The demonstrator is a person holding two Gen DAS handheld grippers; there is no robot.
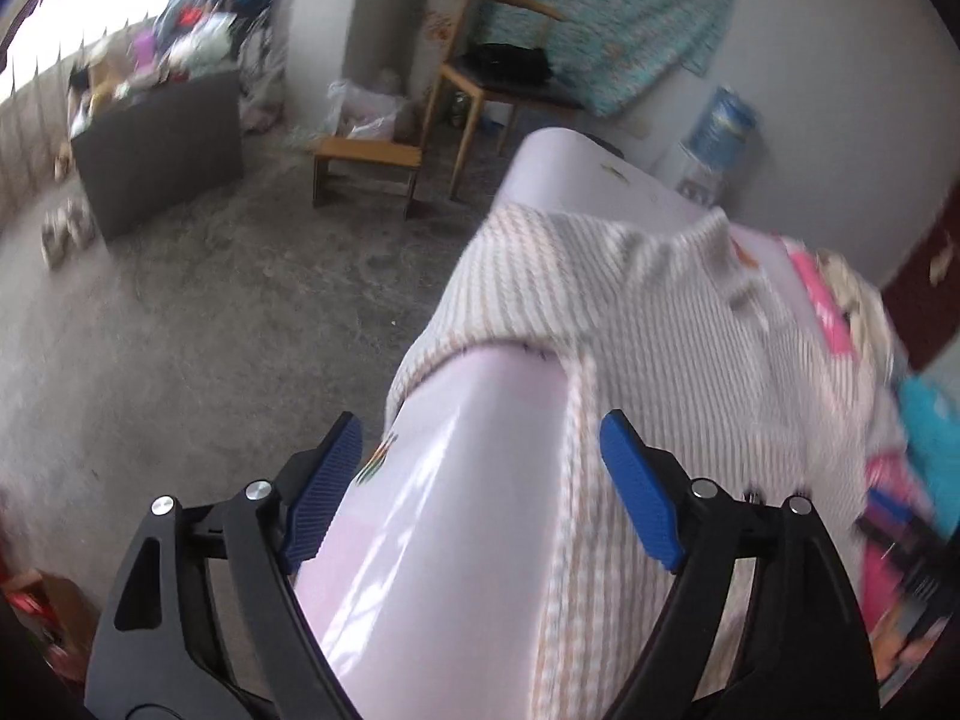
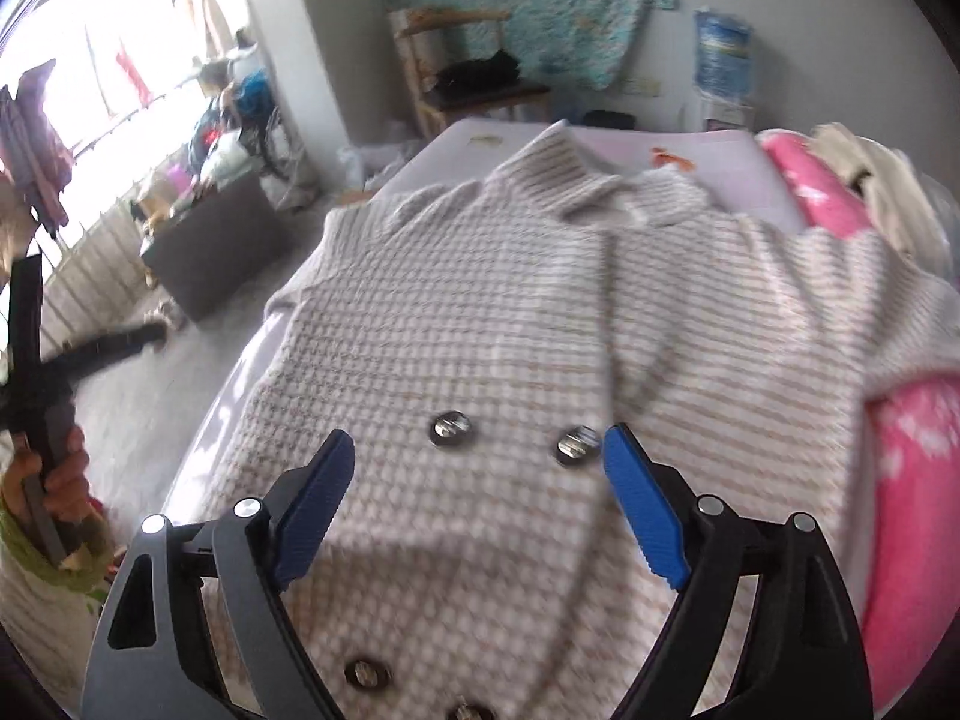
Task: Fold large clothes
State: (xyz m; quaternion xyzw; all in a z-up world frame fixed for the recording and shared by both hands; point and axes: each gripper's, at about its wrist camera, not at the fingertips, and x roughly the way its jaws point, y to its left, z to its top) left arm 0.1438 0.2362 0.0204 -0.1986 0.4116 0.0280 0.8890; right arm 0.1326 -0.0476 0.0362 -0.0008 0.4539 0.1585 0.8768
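Observation:
A cream and beige knitted cardigan point(image 2: 492, 324) with metal buttons point(image 2: 450, 429) lies spread on a pale pink table point(image 2: 690, 150). My right gripper point(image 2: 477, 450) hovers over its buttoned front, jaws wide apart, nothing between the blue pads point(image 2: 645, 516). In the left wrist view the same cardigan point(image 1: 648, 312) drapes over the table's near left corner point(image 1: 468, 468). My left gripper point(image 1: 480, 432) stands open above that corner and the garment's edge, holding nothing. The left gripper point(image 2: 36, 360) also shows in a hand at the left edge of the right wrist view.
Pink cloth point(image 2: 918, 510) and other garments lie heaped at the table's right side. Beyond the table stand a wooden chair point(image 1: 498, 84), a low stool point(image 1: 366, 168), a dark box point(image 1: 162, 150) and a water dispenser point(image 1: 720, 126) on bare concrete floor point(image 1: 210, 330).

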